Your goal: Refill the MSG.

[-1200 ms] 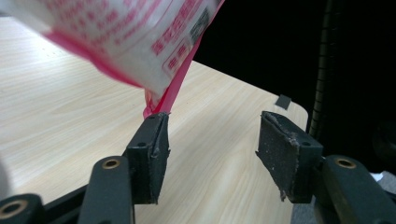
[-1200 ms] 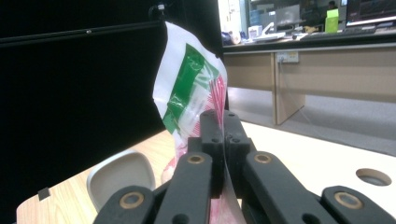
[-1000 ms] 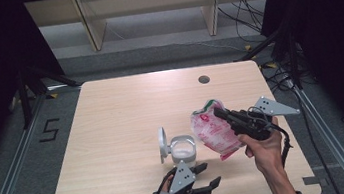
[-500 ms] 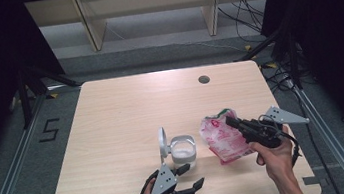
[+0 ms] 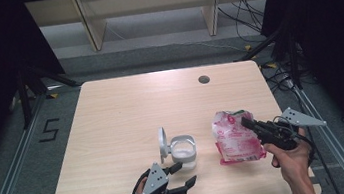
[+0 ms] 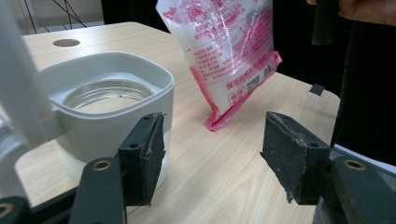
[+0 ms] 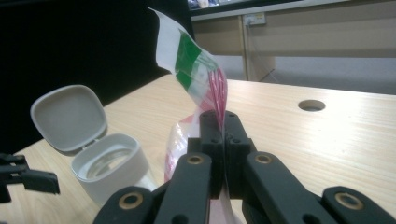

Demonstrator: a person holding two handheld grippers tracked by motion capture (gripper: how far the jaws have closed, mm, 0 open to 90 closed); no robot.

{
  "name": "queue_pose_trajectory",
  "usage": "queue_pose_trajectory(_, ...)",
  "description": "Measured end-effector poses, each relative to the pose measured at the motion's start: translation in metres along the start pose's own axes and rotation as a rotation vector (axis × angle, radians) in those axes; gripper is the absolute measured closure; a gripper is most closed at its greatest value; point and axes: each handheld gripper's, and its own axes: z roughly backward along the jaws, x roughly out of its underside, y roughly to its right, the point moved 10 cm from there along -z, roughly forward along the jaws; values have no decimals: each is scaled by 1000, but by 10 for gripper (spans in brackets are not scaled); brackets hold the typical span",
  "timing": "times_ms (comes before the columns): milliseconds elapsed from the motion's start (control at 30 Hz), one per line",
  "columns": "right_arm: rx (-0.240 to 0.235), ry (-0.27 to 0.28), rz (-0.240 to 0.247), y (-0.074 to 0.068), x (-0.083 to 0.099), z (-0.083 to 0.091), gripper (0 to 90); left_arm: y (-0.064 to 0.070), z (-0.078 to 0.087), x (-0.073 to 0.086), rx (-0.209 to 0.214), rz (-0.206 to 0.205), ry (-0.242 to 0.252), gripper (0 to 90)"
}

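Note:
A pink-and-white plastic bag (image 5: 234,136) of white powder stands on the table at the right, its bottom edge on the wood (image 6: 229,51). My right gripper (image 5: 247,123) is shut on the bag's top edge (image 7: 212,88), with the green-striped flap sticking up above the jaws. A white container (image 5: 183,151) with its hinged lid (image 5: 163,144) flipped open sits left of the bag (image 7: 109,170). My left gripper (image 5: 186,173) stands open near the table's front edge, just in front of the container (image 6: 105,105), with nothing between its fingers.
The wooden table (image 5: 126,113) has a round cable hole (image 5: 203,79) at the back right. Shelf legs and cables stand on the floor behind the table. A black cable trails from the left gripper toward the front edge.
The right gripper has lowered the bag toward the right until it rests on the table. The left gripper has shifted a little left along the front edge.

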Motion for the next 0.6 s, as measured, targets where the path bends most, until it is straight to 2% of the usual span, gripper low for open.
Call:
queue_pose_trajectory(33, -3, -5, 28, 2, 0, 0, 900, -3, 2, 0, -7, -6, -5, 384)
queue_pose_trajectory(67, 11, -13, 32, 4, 1, 1, 900, -3, 2, 0, -15, 18, 1, 385)
queue_pose_trajectory(100, 34, -6, 60, 9, 0, 2, 900, -6, 4, 0, -22, 4, -4, 386)
queue_pose_trajectory(133, 32, -17, 16, 7, 2, 4, 900, -6, 4, -1, -7, -9, 8, 386)
queue_pose_trajectory(167, 38, -9, 50, 10, 2, 3, 900, -8, 6, 0, -28, 13, 0, 387)
queue_pose_trajectory(233, 38, -14, 43, 11, 3, 4, 900, -11, 8, -1, -24, -15, 4, 387)
queue_pose_trajectory(267, 44, -9, 49, 12, 2, 4, 900, -13, 10, -1, -33, -12, -3, 386)
queue_pose_trajectory(300, 49, -11, 21, 11, 3, 4, 900, -14, 11, -1, -32, -10, 2, 386)
queue_pose_trajectory(333, 54, -13, 50, 14, 3, 4, 900, -14, 11, -1, -28, 5, 13, 387)
queue_pose_trajectory(367, 59, -22, 37, 13, 4, 4, 900, -16, 13, -1, -42, 12, 10, 387)
queue_pose_trajectory(400, 63, -30, 39, 13, 5, 5, 900, -18, 14, -2, -38, -12, 8, 386)
queue_pose_trajectory(433, 70, -35, 60, 15, 4, 5, 900, -19, 14, -3, -37, -5, 16, 386)
queue_pose_trajectory(467, 72, -33, 63, 15, 5, 4, 900, -21, 16, -2, -50, -9, 4, 385)
queue_pose_trajectory(500, 74, -34, 72, 16, 5, 4, 900, -21, 16, -3, -45, -1, 17, 384)
queue_pose_trajectory(567, 84, -33, 51, 16, 6, 5, 900, -22, 18, -2, -52, 23, 17, 384)
queue_pose_trajectory(600, 98, -18, 49, 18, 5, 4, 900, -25, 20, -3, -61, -4, 9, 383)
